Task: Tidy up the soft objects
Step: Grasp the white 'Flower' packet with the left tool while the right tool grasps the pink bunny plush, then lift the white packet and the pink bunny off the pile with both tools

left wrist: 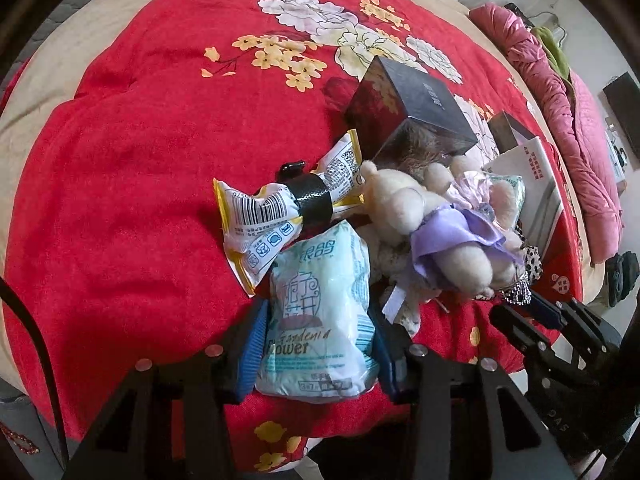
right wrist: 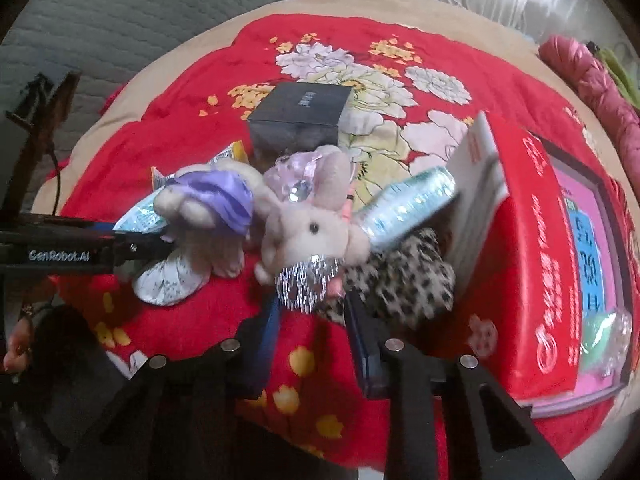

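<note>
My left gripper [left wrist: 318, 312] is shut on a pale blue tissue pack [left wrist: 320, 320] printed "Gardenia Flower", low over the red bedspread. Beyond it lie a taped yellow-and-white snack packet [left wrist: 280, 208] and a cream plush rabbit in a purple dress [left wrist: 448, 232]. In the right wrist view my right gripper [right wrist: 312, 300] has its jaws around the rabbit's silver sequin bow [right wrist: 306, 280], just under the rabbit's face [right wrist: 312, 232]. A leopard-print soft item [right wrist: 400, 284] lies under the rabbit, and another tissue pack [right wrist: 404, 208] leans behind it.
A dark square box [left wrist: 412, 108] stands behind the pile; it also shows in the right wrist view [right wrist: 298, 116]. A red carton [right wrist: 532, 256] lies at the right. A pink quilt [left wrist: 560, 120] runs along the bed's far right edge.
</note>
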